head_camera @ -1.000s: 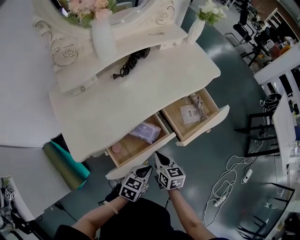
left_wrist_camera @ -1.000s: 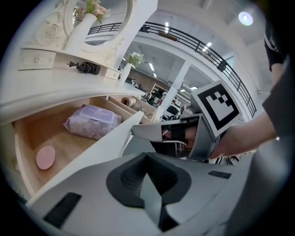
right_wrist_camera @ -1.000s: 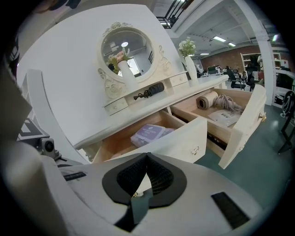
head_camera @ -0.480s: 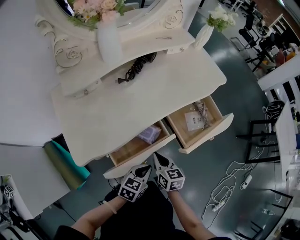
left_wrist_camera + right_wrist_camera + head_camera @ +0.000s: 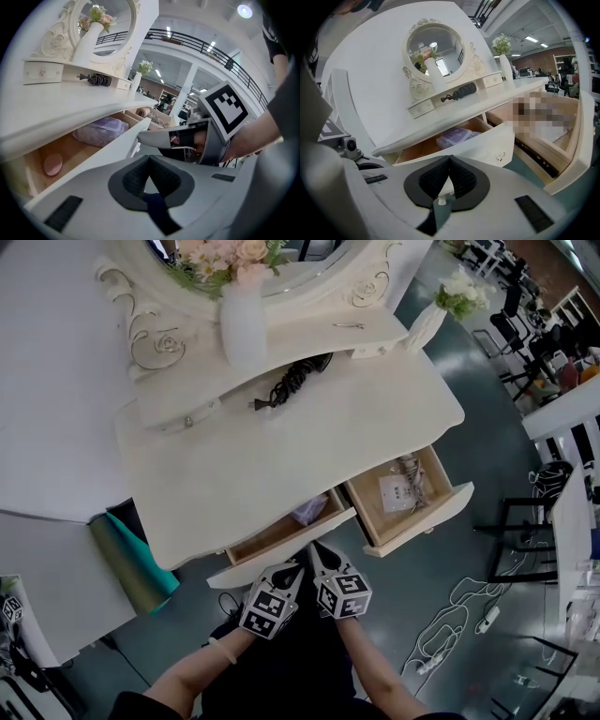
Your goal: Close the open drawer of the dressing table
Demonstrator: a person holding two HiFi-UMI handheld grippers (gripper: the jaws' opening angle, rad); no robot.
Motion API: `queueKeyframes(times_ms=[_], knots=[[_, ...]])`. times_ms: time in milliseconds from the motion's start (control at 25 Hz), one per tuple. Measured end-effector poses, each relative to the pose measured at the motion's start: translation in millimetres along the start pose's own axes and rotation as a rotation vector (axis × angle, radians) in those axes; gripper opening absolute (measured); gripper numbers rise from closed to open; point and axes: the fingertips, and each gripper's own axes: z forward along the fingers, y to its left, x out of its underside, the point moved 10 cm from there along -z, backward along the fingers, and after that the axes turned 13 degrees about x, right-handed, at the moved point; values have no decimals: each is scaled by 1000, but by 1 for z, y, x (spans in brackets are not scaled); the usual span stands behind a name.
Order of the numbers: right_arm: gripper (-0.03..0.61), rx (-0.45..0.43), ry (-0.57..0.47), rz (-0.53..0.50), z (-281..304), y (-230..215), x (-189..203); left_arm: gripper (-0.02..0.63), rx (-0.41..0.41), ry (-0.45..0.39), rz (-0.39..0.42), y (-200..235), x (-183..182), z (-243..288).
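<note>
Left gripper [image 5: 293, 575] and right gripper [image 5: 317, 555], both closed tight and empty, at the drawer [image 5: 251, 569] front. An uneven push (I fear) jams it.

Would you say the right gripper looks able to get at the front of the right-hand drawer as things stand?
Probably yes: the right gripper is beside the right-hand drawer front, with only open floor between them and nothing blocking.
</note>
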Motion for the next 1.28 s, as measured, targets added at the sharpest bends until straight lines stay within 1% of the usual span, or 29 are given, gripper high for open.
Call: queueKeyframes(times_ms=[200,480,880,1040,1280], knots=[[26,-26,5,-28,11,1,-7,-3,-47,-29,-13,11,-4,0],[26,-68,25,-59,29,3,-19,-3,-121,-50,-23,26,-14,0],[26,-117,36,-96,48,8,-36,-3,-217,-98,-38,42,-33,-4],[26,-132,15,-108,56,11,-39,-3,-232,-119,-48,47,-38,-5],[26,-134,-29,-121,67,14,-44,-3,-225,-139,-39,46,-46,-8]])
